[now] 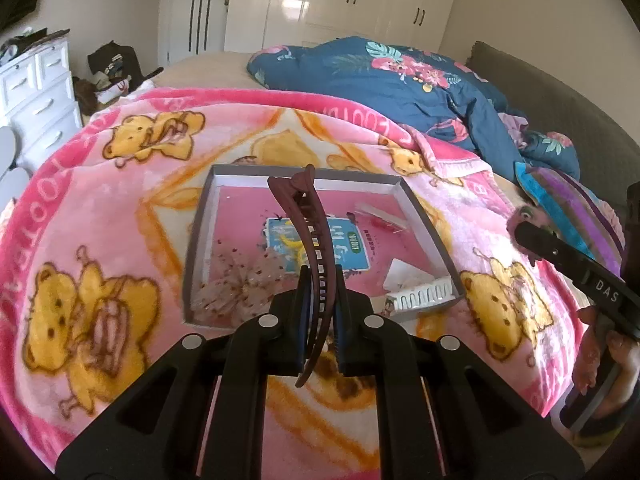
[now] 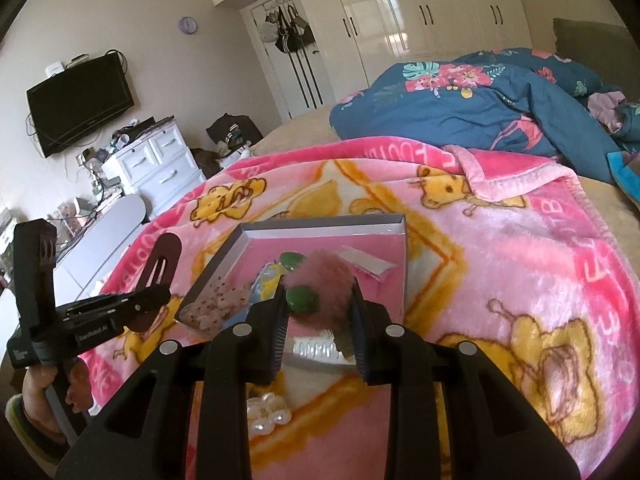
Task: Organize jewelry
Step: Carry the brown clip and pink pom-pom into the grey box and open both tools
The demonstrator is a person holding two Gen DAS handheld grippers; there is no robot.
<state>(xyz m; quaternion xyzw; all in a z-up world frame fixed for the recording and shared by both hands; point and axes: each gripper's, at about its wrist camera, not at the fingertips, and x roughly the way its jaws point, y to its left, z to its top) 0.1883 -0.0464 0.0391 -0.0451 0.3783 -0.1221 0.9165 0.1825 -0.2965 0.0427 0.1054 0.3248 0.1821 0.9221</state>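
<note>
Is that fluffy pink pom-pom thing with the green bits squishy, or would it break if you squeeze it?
The fluffy pink pom-pom hair accessory probably squashes easily: its fur bulges out between the right gripper jaws. It looks light, since it hangs there from a side pinch alone. The shiny green pieces look hard and smooth, so they might slip or chip if squeezed.

A home bedroom: a bed (image 2: 304,128) under a pink bear blanket (image 2: 500,248), white wardrobes (image 2: 400,12) upper right, a wall television (image 2: 80,98) and white dresser (image 2: 160,164) left.
</note>
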